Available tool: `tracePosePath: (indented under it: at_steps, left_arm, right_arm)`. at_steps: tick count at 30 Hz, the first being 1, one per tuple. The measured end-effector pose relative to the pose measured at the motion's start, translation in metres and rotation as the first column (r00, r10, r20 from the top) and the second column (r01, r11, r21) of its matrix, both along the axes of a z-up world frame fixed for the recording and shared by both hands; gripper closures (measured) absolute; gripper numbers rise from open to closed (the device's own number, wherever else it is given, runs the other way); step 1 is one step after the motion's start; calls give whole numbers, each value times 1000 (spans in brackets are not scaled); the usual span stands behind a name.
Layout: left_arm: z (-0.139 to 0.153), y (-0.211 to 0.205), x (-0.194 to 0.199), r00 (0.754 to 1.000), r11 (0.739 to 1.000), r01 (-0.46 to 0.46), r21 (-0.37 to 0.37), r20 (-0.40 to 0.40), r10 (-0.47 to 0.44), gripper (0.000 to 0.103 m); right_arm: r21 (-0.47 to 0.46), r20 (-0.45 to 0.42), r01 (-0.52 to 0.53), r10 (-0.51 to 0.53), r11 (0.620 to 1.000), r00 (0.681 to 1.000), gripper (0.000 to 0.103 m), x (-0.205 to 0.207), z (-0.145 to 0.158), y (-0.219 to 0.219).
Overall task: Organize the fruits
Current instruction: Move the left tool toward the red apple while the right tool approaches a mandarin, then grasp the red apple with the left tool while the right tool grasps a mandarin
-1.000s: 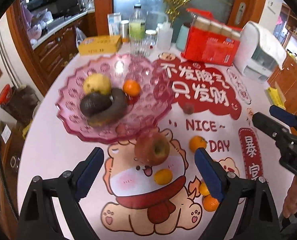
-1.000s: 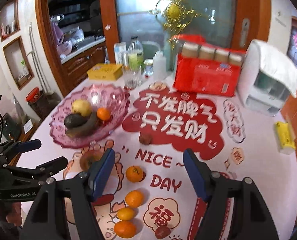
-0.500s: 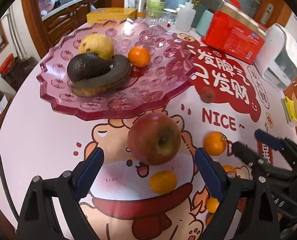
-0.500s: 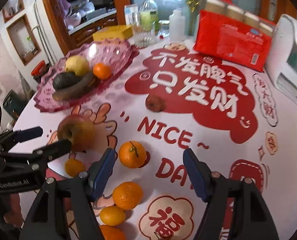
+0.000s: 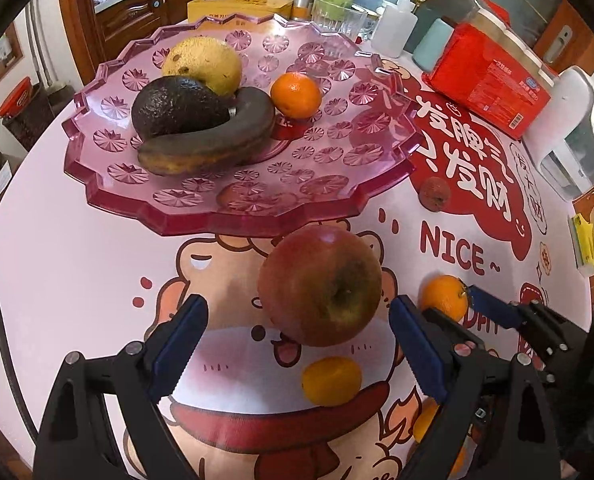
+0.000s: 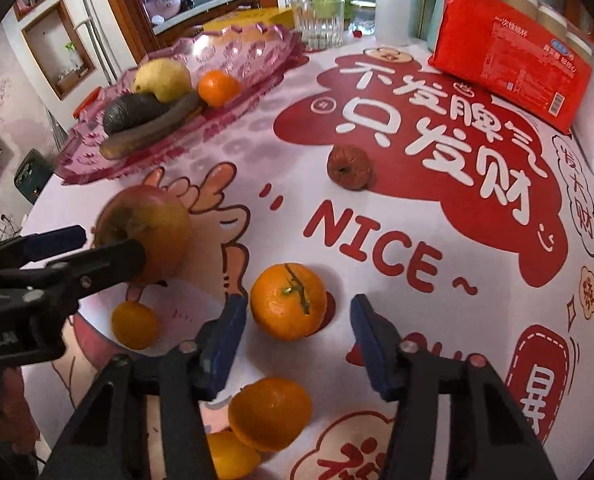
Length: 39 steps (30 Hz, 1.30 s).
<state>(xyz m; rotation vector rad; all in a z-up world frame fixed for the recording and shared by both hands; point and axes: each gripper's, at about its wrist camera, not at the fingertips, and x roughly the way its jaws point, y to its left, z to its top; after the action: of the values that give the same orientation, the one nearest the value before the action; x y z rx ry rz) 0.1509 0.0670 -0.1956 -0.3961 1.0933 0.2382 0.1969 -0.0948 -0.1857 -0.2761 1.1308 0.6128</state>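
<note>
- The red apple (image 5: pixel 321 286), just in front of the pink fruit tray (image 5: pixel 185 212), is flanked by the wide-open left gripper (image 5: pixel 297 344).
- A stemmed orange (image 6: pixel 288 301) right of the apple is framed by the wide-spread right gripper (image 6: pixel 297 340).

Both cameras sit low over the table, each looking forward along its own fingers. The left wrist view faces the apple (image 5: pixel 320 286) just ahead, with the pink tray (image 5: pixel 257 216) beyond. The right wrist view faces a mandarin (image 6: pixel 288 301) close ahead. Both views share apple, tray and mandarin.
</note>
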Motion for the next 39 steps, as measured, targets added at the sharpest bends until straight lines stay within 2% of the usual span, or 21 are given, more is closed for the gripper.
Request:
tracePosePath:
  at_steps: [4,11,15,21,33,39]
  left_arm:
    - [-3,-3,4,1000,1000,5,-3,-8,-5,12]
    - [-10,-11,13,1000,1000,13,5,-26,-13,16]
    - [-18,-13,21,998,1000,14,10,-56,-13,35]
    - [-21,-18,23,998,999,8,47,-57,-5,36]
    - [-20,-19,14,998,999,34,21,-58,-32,37]
    - [-7,-21,-3,997,998,61,25,-39,-60,37]
  right_arm:
    - [40,-34,-16,17,999,999,64,1,-3,1]
    - [41,-31,16,-15,999,999,65,2,-3,-6]
    - [50,-40,36,-34,998,999,65,5,-3,-12]
    - [59,-41,43,-40,997,998,65,5,-4,-14]
    - [33,-19,45,-45,998,999,66,-1,-2,-11]
    - [41,-1,61,-61,997,998,66,-10,12,-12]
